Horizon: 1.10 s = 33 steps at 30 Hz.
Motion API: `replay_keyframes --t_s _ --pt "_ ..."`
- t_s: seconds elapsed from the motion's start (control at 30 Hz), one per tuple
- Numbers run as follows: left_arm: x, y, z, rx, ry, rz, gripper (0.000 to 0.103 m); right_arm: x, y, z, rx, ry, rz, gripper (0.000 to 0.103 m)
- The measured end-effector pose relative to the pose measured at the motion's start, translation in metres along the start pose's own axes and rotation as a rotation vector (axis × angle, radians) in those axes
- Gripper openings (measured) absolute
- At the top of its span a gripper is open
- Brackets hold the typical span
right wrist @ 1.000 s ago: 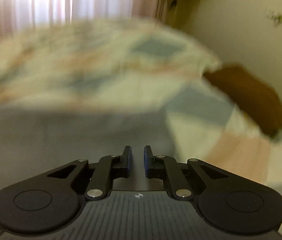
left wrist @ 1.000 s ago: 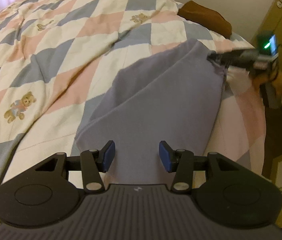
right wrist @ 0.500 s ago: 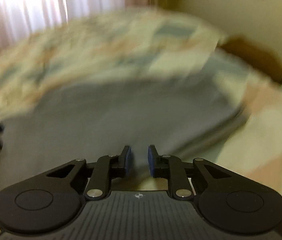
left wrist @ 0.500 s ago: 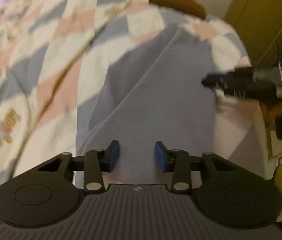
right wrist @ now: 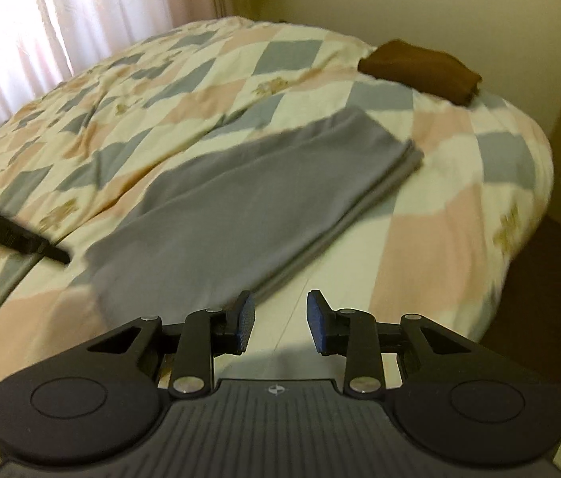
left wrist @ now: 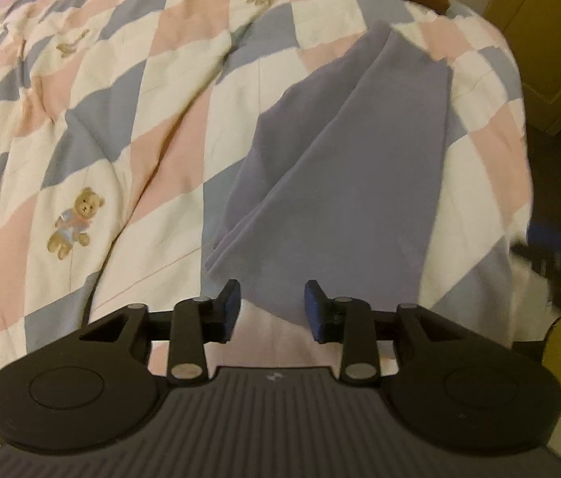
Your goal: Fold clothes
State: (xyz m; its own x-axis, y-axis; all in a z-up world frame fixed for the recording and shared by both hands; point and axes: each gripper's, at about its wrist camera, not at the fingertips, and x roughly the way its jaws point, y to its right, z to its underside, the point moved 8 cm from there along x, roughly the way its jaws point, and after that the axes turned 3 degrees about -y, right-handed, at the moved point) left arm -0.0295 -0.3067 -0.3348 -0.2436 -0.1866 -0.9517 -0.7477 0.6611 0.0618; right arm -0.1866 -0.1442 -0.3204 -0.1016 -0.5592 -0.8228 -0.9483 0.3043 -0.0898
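A grey-blue garment (left wrist: 344, 183) lies folded lengthwise on the checked quilt (left wrist: 101, 127), near the bed's edge. My left gripper (left wrist: 272, 306) hovers open just above the garment's near end, holding nothing. In the right wrist view the same garment (right wrist: 248, 207) runs diagonally from the near left to the far right. My right gripper (right wrist: 279, 320) is open over bare quilt beside the garment's near corner, empty. The left gripper's fingers (right wrist: 13, 235) show as a blurred dark bar at the left. The right gripper (left wrist: 559, 259) is a blurred shape at the left wrist view's right edge.
A folded brown garment (right wrist: 419, 69) rests at the far corner of the bed. Curtains (right wrist: 61, 20) hang behind the bed. A yellow cabinet (left wrist: 547, 40) stands beyond the bed's right edge, with dark floor (right wrist: 551, 294) below it.
My right gripper has let go of the garment's far corner, opened, and drawn back toward the near end. The garment now lies flat. My left gripper has pulled back slightly.
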Motion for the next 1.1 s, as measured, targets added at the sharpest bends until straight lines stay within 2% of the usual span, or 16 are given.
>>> replay_keyframes --t_s 0.13,0.27,0.33,0.43,0.47,0.57,0.67,0.87,0.97,1.0,1.03,1.1 --pt "-0.008 0.0 -0.003 0.022 0.017 0.003 0.034 -0.018 -0.024 0.018 -0.049 -0.006 0.003 0.037" --pt "0.0 -0.003 -0.006 0.034 0.017 0.011 0.034 -0.015 -0.043 0.025 -0.117 0.0 0.014 0.04" --pt "0.005 -0.004 -0.002 0.063 0.027 0.041 0.034 -0.011 -0.054 0.029 -0.17 0.006 0.022 0.043" --pt "0.008 -0.001 0.015 0.258 0.104 0.05 0.034 -0.005 -0.08 0.037 -0.307 0.042 0.018 0.047" --pt "0.01 0.001 0.023 0.363 0.138 0.023 0.034 -0.001 -0.091 0.044 -0.372 0.052 0.02 0.051" --pt "0.021 0.01 0.049 0.732 0.231 -0.121 0.041 0.013 -0.122 0.063 -0.567 0.081 0.031 0.053" --pt "0.042 0.02 0.07 1.075 0.283 -0.253 0.043 0.032 -0.147 0.084 -0.773 0.112 0.108 0.054" --pt "0.088 0.022 0.085 1.51 0.369 -0.437 0.05 0.07 -0.163 0.103 -1.019 0.177 0.27 0.055" --pt "0.108 0.016 0.091 1.68 0.408 -0.493 0.049 0.086 -0.165 0.109 -1.107 0.197 0.313 0.055" --pt "0.112 0.016 0.091 1.709 0.42 -0.506 0.044 0.091 -0.165 0.111 -1.134 0.207 0.323 0.053" --pt "0.116 0.015 0.09 1.729 0.42 -0.514 0.038 0.096 -0.164 0.111 -1.153 0.214 0.326 0.05" --pt "0.122 0.013 0.087 1.767 0.409 -0.514 0.024 0.101 -0.16 0.108 -1.149 0.196 0.295 0.026"
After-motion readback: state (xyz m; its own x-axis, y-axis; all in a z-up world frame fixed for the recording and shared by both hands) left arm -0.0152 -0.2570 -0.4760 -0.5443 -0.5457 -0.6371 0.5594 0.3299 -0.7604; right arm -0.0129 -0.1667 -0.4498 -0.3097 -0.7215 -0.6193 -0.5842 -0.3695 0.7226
